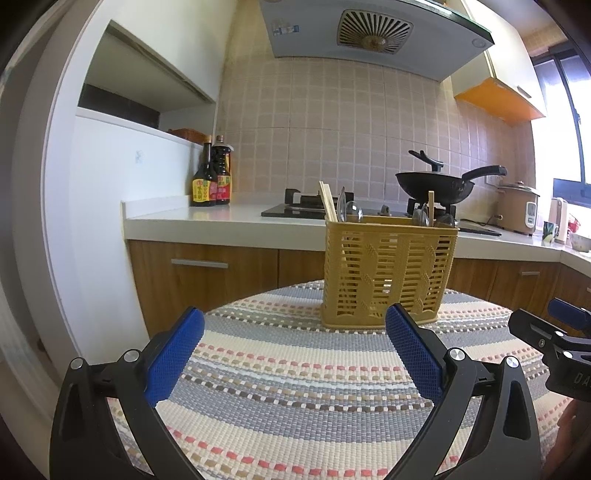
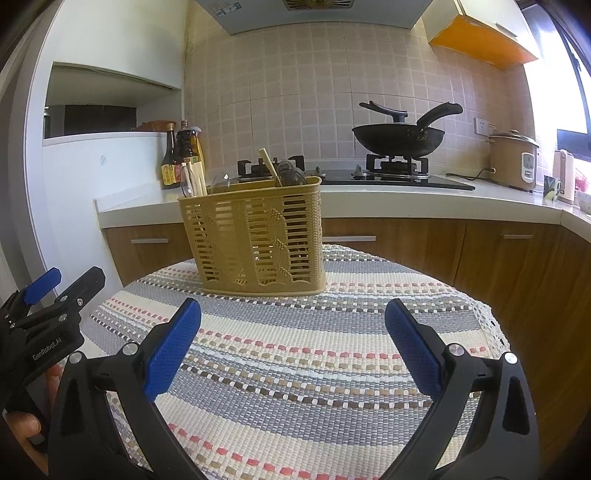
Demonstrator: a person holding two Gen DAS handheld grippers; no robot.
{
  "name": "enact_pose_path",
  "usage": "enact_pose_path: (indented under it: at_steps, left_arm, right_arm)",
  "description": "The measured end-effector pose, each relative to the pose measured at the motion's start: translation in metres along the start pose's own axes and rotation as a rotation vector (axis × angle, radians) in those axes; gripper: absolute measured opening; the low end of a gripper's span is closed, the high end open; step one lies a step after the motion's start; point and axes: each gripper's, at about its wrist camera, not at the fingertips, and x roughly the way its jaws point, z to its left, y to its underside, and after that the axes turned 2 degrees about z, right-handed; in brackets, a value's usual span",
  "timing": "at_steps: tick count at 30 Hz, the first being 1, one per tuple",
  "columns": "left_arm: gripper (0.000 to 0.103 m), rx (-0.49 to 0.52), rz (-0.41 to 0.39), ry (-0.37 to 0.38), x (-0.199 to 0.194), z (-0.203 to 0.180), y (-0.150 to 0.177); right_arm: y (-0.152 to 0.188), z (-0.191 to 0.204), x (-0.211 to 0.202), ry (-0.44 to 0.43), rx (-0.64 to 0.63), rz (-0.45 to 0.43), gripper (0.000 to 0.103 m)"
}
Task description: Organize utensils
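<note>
Centrally, one yellow slotted utensil basket [image 1: 388,273] stands upright on a striped woven mat [image 1: 295,387], holding chopsticks [image 1: 328,201] and spoons [image 1: 351,211] whose count its walls hide. Both the left gripper [image 1: 295,354] and the right gripper [image 2: 293,350] hover above the mat with fingers spread wide, empty. Behind, one black wok [image 2: 399,138] sits on the stove. Only the right wrist view shows fingers [image 2: 22,424] wrapped round the left gripper's handle.

Pretty clearly a home kitchen: gas stove [image 2: 391,173] with a black wok [image 2: 399,138] on it, range hood [image 1: 373,33] overhead, tiled backsplash [image 2: 295,92], soy sauce bottles [image 1: 210,177] and a rice cooker [image 2: 513,158] on the white countertop [image 2: 369,201], wood cabinets [image 2: 406,243] underneath.
</note>
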Motion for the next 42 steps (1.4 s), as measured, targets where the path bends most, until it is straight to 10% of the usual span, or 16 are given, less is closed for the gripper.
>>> enact_pose_path:
  at_steps: [42]
  left_arm:
    - [0.095,0.007,0.019,-0.038,0.0024,0.0029,0.0016]
  right_arm:
    - [0.0028,0.0025,0.0006,0.009,-0.002,0.007,0.095]
